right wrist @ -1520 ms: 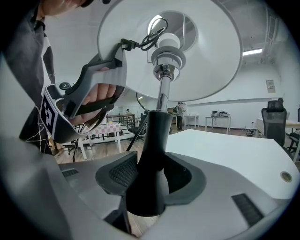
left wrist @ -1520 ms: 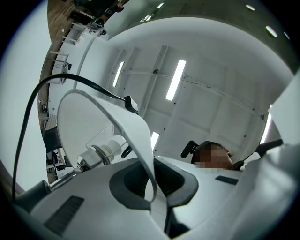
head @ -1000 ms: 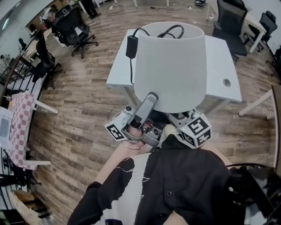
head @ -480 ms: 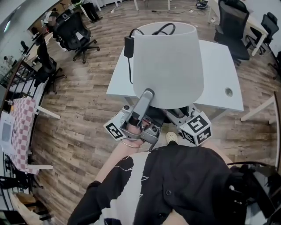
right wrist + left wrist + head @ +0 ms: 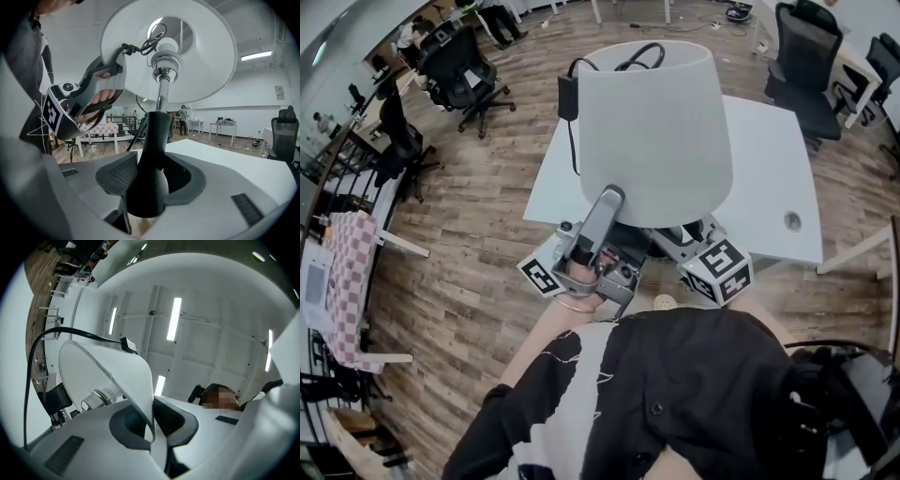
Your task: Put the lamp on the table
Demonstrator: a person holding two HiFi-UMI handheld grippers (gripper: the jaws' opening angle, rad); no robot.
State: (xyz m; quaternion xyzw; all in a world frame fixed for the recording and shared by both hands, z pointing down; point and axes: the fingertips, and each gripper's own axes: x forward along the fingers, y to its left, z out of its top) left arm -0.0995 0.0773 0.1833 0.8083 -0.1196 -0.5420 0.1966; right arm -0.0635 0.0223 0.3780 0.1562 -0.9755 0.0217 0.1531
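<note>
The lamp's big white shade hangs over the near edge of the white table. Its black cord and adapter lie draped over the shade's top. My left gripper is shut on the shade's lower rim; the left gripper view shows the thin rim pinched between the dark pads. My right gripper sits under the shade. In the right gripper view its jaws stand wide, closed around the lamp's black body, with the chrome stem and bulb socket above.
Black office chairs stand at the far left and far right. A checkered table is at the left edge. The white table has a cable hole near its right front corner. Wooden floor surrounds it.
Both grippers and the lamp have moved forward together, so the table now lies closer beneath the shade. Both grips are unchanged.
</note>
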